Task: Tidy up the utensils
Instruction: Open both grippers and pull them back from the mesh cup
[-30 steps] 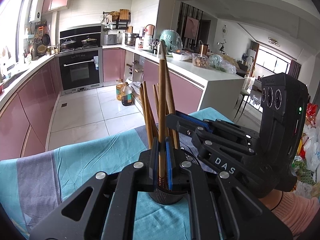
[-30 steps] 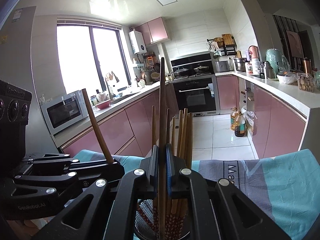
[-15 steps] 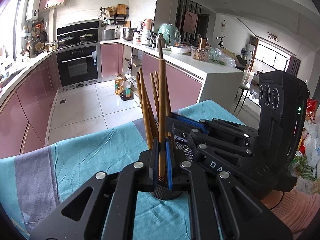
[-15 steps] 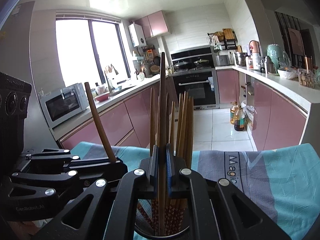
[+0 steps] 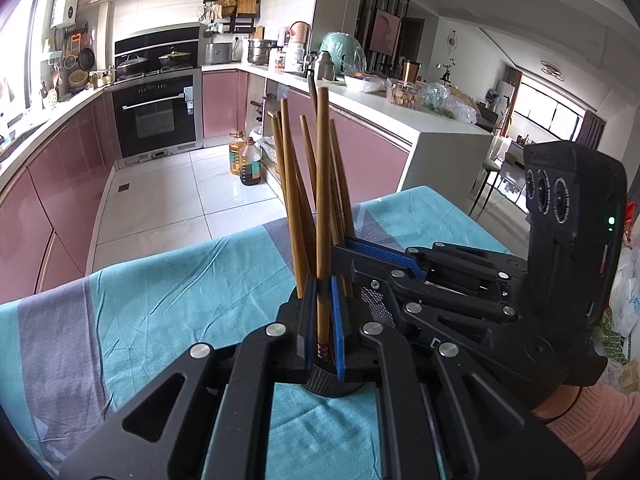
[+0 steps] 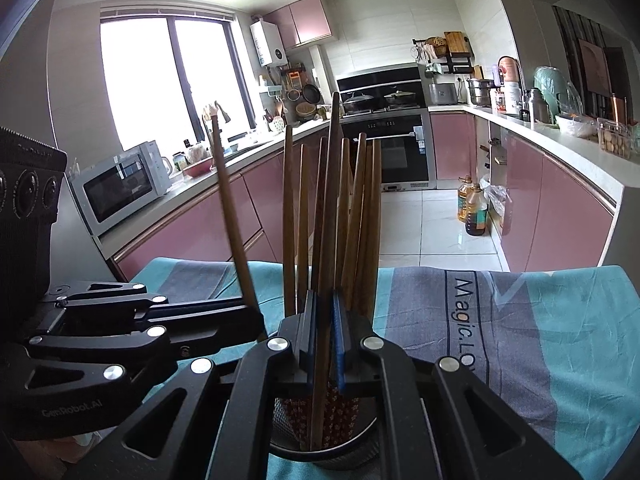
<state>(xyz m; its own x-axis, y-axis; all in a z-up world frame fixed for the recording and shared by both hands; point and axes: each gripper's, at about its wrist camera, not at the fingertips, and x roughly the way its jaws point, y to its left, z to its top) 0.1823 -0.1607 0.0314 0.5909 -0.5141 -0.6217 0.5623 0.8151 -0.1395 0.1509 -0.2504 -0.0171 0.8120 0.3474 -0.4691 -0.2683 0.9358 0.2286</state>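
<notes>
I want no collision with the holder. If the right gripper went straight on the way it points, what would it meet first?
Probably the upright chopsticks bunched in the mesh holder, right ahead of the right gripper, which is shut on one chopstick; depth is unclear.

I'm in a kitchen: pink cabinets [image 6: 560, 208], white tile floor [image 5: 160, 200], black oven [image 5: 158, 118], bright window [image 6: 160, 80], microwave [image 6: 120, 188], teal cloth [image 5: 180, 280] on tabletop.

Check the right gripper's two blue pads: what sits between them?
In the right wrist view, one wooden chopstick stands clamped in the right gripper, its patterned lower end down inside the mesh holder among the other chopsticks.
</notes>
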